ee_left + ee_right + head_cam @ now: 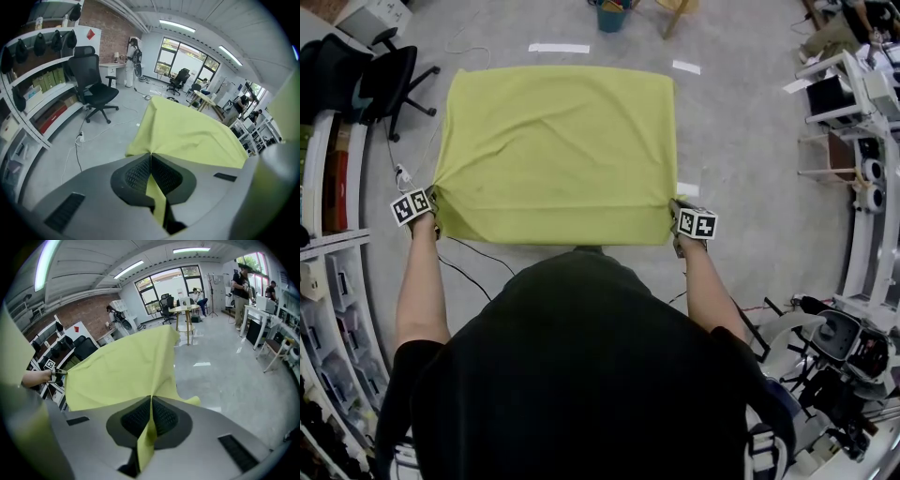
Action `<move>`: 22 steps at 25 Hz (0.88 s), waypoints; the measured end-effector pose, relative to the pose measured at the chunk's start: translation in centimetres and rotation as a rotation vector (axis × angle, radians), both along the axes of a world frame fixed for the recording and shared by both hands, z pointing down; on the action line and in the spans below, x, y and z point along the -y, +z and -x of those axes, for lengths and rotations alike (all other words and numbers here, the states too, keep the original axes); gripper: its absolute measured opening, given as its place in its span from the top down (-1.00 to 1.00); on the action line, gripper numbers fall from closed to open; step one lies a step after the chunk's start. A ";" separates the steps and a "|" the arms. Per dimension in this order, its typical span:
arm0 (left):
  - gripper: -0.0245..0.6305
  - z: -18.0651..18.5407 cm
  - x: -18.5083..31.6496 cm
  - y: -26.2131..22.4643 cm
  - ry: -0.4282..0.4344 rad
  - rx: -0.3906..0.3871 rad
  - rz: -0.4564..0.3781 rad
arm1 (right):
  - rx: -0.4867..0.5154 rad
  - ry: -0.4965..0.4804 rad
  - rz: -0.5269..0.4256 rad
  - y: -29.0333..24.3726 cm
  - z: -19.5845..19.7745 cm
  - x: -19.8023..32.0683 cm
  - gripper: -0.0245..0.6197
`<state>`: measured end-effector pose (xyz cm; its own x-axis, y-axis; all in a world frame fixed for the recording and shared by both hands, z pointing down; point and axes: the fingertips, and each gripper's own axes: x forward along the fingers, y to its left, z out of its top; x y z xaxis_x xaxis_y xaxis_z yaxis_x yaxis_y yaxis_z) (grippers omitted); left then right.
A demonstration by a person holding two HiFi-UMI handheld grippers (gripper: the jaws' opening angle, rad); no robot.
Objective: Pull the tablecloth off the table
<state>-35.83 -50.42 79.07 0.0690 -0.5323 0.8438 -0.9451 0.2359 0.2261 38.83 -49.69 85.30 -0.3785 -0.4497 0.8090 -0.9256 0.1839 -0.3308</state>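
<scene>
The left claw was fully closed, pinching the near left corner of the cloth. The right claw was likewise clamped on the near right corner. The cloth lay spread ahead of the person, taut along its near edge and creased toward both claws. A chair stood near its far left corner, with shelves further left. A cable crossed the floor beside the left arm.
</scene>
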 end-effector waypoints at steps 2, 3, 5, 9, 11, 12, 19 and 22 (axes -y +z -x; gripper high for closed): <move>0.86 0.8 -0.5 -0.2 0.024 -0.013 -0.017 | -0.039 0.015 -0.010 -0.6 0.6 -0.6 0.86; 0.86 1.1 -0.8 -0.3 0.037 -0.019 -0.025 | -0.052 0.024 -0.011 -0.8 0.7 -1.1 0.86; 0.86 1.8 -1.6 -0.7 0.062 -0.026 -0.039 | -0.074 0.044 -0.010 -1.0 1.0 -2.4 0.86; 0.86 4.3 -3.9 -1.4 0.091 -0.040 -0.064 | -0.117 0.067 -0.017 -1.7 2.7 -6.0 0.86; 0.86 5.2 -5.3 -1.9 0.103 -0.050 -0.081 | -0.127 0.087 -0.024 -2.4 3.3 -7.8 0.86; 0.86 5.5 -6.0 -2.2 0.111 -0.054 -0.088 | -0.129 0.102 -0.026 -2.7 3.6 -8.9 0.86; 0.86 8.6 -11.9 -4.2 0.178 -0.080 -0.125 | -0.153 0.164 -0.067 -5.4 6.2 -16.3 0.86; 0.86 9.5 -14.0 -5.3 0.199 -0.098 -0.141 | -0.161 0.190 -0.093 -7.3 7.0 -18.7 0.86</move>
<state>-45.35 -36.46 73.81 0.2619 -0.6116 0.7465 -0.9418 0.0069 0.3361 31.78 -30.95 78.01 -0.1496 -0.5760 0.8036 -0.9858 0.0244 -0.1660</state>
